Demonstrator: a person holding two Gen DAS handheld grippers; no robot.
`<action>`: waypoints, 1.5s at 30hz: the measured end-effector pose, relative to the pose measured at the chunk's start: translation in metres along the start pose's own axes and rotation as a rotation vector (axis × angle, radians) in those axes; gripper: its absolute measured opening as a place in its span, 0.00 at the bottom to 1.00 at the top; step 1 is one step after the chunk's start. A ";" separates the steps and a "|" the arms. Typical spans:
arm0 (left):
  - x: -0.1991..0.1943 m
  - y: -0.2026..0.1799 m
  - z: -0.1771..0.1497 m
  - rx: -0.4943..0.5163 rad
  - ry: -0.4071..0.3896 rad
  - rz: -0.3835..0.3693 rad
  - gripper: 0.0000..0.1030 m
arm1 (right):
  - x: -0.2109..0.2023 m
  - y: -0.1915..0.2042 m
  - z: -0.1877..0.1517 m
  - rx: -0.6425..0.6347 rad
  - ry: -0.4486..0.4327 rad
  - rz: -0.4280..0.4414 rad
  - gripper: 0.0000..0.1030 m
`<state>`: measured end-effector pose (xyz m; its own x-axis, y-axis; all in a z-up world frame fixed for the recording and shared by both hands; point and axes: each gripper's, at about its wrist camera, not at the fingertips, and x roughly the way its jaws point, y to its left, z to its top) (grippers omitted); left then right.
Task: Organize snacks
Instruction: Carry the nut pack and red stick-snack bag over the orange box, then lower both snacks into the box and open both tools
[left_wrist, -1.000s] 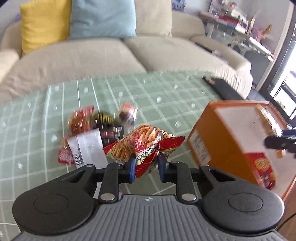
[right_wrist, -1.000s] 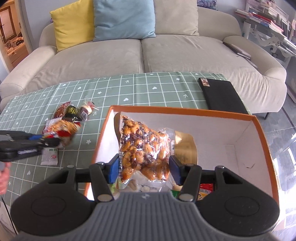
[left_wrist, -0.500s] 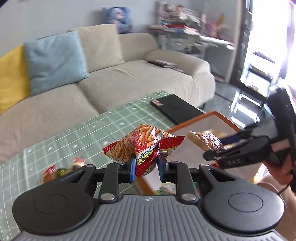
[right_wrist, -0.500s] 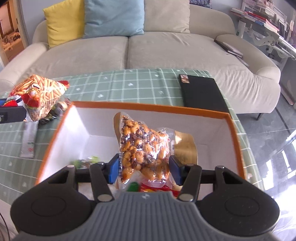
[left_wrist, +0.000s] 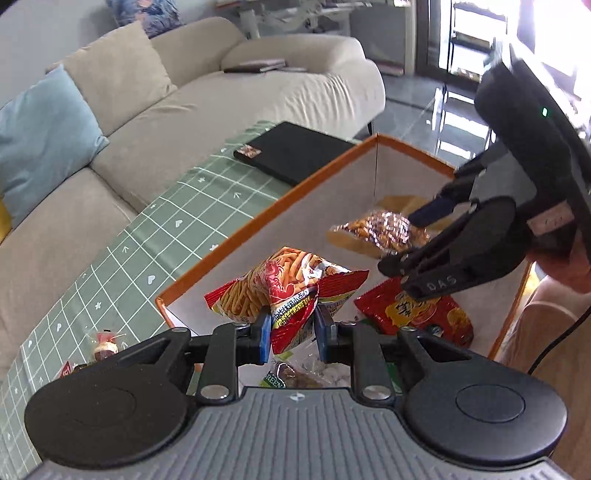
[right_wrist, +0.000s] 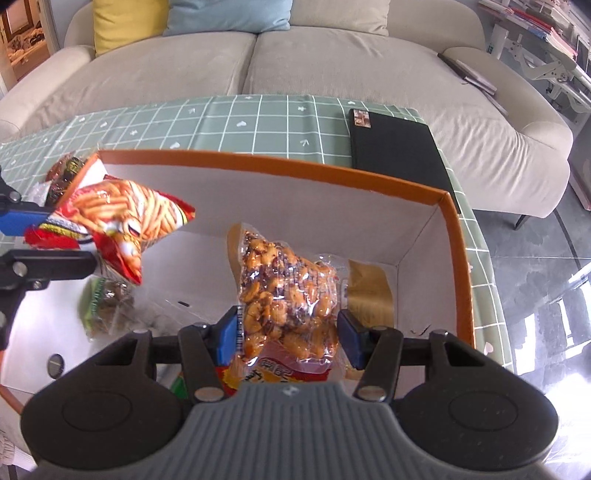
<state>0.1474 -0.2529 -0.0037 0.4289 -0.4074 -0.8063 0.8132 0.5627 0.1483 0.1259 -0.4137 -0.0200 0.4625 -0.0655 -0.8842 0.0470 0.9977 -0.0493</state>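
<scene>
Both tongs tilt down over the orange box (right_wrist: 454, 236), left tongs (left_wrist: 290, 328) gripping chips (left_wrist: 280, 284), right tongs (right_wrist: 288, 332) gripping peanuts (right_wrist: 284, 291).

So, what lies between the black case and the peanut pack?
Only the orange box's far wall separates the black case and the peanut pack, seen in right wrist view.

I held a red bag of fries-shaped snacks (left_wrist: 284, 291) over the near left corner of the orange box (right_wrist: 266, 164). My clear pack of glazed nuts (right_wrist: 286, 295) hung upright above its middle. Inside lay a red packet (left_wrist: 413, 314) and a green-edged packet (right_wrist: 105, 299).
</scene>
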 end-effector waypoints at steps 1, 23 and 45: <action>0.005 -0.001 0.000 0.009 0.013 0.003 0.25 | 0.002 -0.001 0.000 -0.002 0.005 -0.001 0.52; 0.055 -0.016 -0.002 0.093 0.168 0.032 0.27 | 0.029 -0.013 -0.002 -0.044 0.101 -0.065 0.53; 0.020 -0.037 -0.009 0.163 0.083 0.076 0.61 | 0.011 -0.006 -0.002 -0.049 0.098 -0.061 0.63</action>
<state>0.1227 -0.2752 -0.0307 0.4632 -0.3031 -0.8328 0.8355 0.4627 0.2963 0.1286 -0.4201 -0.0304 0.3716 -0.1260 -0.9198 0.0280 0.9918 -0.1246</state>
